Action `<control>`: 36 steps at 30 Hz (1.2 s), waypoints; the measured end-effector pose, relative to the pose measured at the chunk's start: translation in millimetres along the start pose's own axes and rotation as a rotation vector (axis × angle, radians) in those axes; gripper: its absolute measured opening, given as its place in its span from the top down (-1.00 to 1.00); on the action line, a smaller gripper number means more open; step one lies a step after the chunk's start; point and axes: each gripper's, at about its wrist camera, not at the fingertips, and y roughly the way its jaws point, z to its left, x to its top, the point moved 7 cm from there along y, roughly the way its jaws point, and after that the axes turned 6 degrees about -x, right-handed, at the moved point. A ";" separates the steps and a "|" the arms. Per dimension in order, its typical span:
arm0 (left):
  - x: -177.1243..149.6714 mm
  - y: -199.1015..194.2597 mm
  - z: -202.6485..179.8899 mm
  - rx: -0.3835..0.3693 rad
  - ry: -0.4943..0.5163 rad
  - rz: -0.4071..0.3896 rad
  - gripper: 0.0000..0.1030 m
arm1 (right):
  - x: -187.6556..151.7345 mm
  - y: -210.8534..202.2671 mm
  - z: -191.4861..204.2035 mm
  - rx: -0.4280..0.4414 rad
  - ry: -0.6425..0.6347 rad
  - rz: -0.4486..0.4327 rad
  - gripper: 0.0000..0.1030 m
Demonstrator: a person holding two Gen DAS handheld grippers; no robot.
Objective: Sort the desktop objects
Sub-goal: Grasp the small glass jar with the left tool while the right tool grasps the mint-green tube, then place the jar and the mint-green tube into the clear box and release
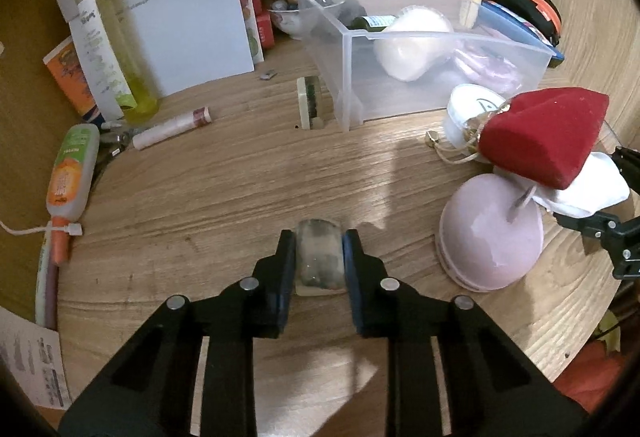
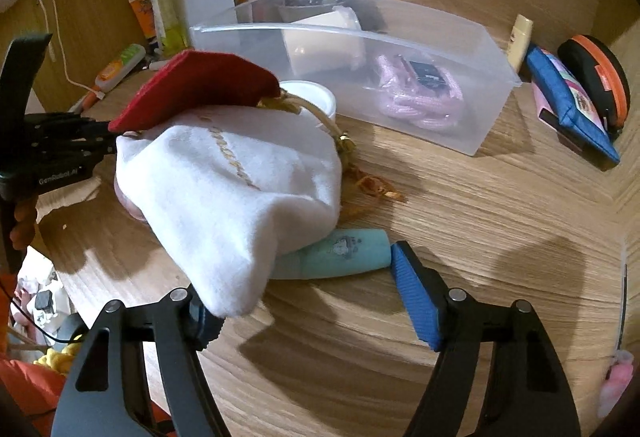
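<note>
My left gripper (image 1: 319, 259) is shut on a small clear glass block (image 1: 319, 261) just above the wooden desk. A clear plastic bin (image 1: 420, 53) stands at the back, holding a white jar and pink items; it also shows in the right wrist view (image 2: 360, 77). My right gripper (image 2: 304, 297) is open, its jaws wide apart. A white cloth pouch (image 2: 236, 189) drapes over its left finger, with a red velvet pouch (image 2: 192, 93) on top. A teal tube (image 2: 340, 253) lies between the fingers. The red pouch (image 1: 548, 133) is at the right of the left wrist view.
A pink dome (image 1: 492, 229), a white round tub (image 1: 472, 113), a second glass block (image 1: 310, 103), a pink lip tube (image 1: 172, 127), bottles and papers (image 1: 120, 37) crowd the left. A blue pouch (image 2: 568, 97) and orange-black case (image 2: 600, 77) lie at right.
</note>
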 end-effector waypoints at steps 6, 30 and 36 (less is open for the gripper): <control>5.6 -17.8 0.1 -0.010 -0.045 -0.050 0.54 | -3.6 -16.3 -15.6 -0.014 0.019 -0.027 -0.39; 104.7 -57.1 -33.9 -0.062 -0.029 -0.274 0.54 | 60.5 -65.9 -93.7 -0.137 0.196 -0.243 -0.39; 126.1 -39.0 -36.7 -0.087 -0.030 -0.263 0.54 | 90.9 -50.8 -88.7 -0.110 0.173 -0.254 -0.39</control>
